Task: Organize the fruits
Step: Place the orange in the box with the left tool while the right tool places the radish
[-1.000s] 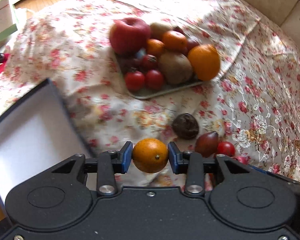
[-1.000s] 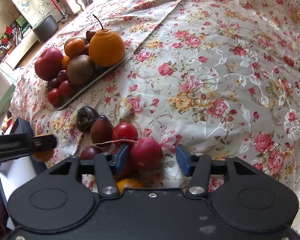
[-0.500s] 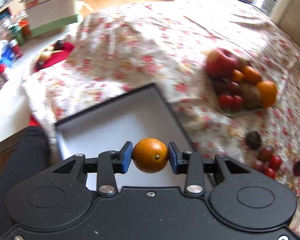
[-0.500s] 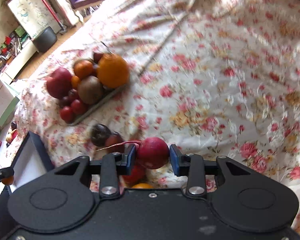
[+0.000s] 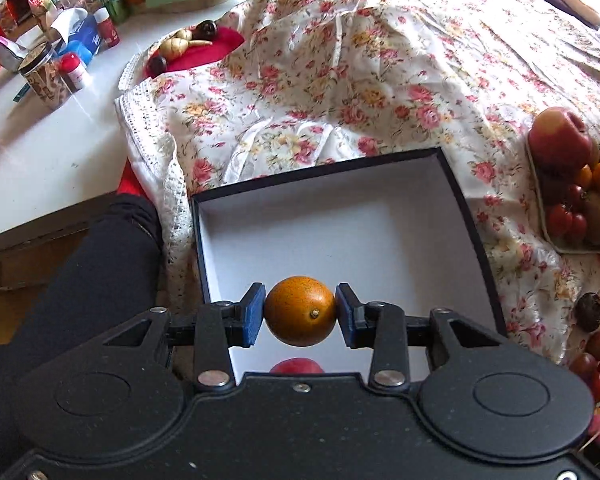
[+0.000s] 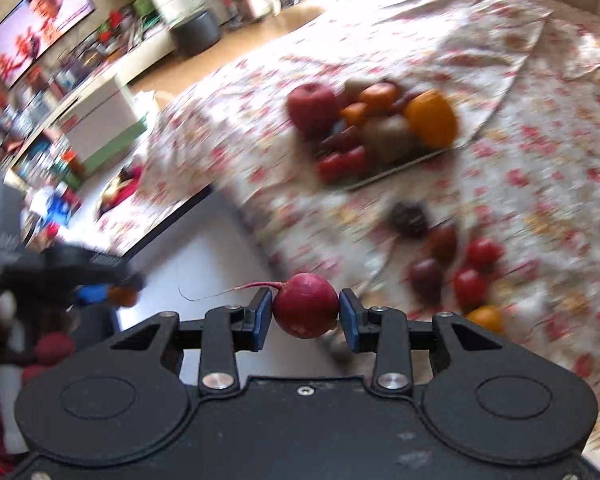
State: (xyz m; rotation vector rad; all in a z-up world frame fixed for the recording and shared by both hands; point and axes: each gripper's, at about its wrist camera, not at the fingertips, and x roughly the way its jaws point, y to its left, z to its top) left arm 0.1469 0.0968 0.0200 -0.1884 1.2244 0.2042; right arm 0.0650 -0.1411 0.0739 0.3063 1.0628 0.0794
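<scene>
My left gripper [image 5: 300,315] is shut on a small orange fruit [image 5: 300,310] and holds it over the near part of an open black box with a white inside [image 5: 340,224]. A red fruit [image 5: 297,366] shows just under the gripper in the box. My right gripper [image 6: 305,314] is shut on a red radish [image 6: 305,310] with a thin root, above the box's right edge [image 6: 236,220]. The left gripper with the orange fruit [image 6: 122,295] shows at the left of the right wrist view. The right wrist view is blurred.
A tray of fruit [image 5: 572,184] with a red apple [image 6: 312,106] and a large orange [image 6: 432,120] lies on the floral cloth [image 5: 340,80]. Loose tomatoes and dark fruits [image 6: 452,256] lie right of the box. A person's dark-clad leg [image 5: 100,264] is at the left. Jars crowd the white table [image 5: 52,60].
My left gripper has swung left with the orange fruit from above the cloth to over the box. My right gripper closed on the radish, lifted it and moved left toward the box.
</scene>
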